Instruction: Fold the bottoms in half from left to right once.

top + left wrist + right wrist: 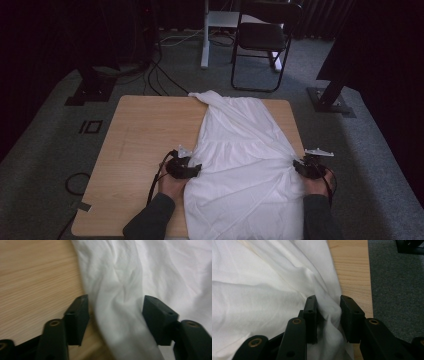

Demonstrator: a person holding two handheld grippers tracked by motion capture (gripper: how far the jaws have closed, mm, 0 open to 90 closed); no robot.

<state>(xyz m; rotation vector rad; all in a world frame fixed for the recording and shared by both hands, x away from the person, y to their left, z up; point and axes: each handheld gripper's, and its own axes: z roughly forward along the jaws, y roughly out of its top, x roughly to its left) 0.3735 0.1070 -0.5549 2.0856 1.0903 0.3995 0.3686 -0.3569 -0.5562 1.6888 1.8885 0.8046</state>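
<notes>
Nearest the lens: left tool spread wide astride a thick fold at the left edge of the white garment, nothing clamped yet; right tool narrowed on a bunched pleat at the opposite edge, cloth pressed between the jaws, apparently gripped. Both set at matching side edges near the person's end of the bench, likely to lift, spread or fold evenly. Garment lying lengthwise across the bench's right half, narrow end at the far edge, wide hem draped over the near edge; soft, thin, creased, plain white
</notes>
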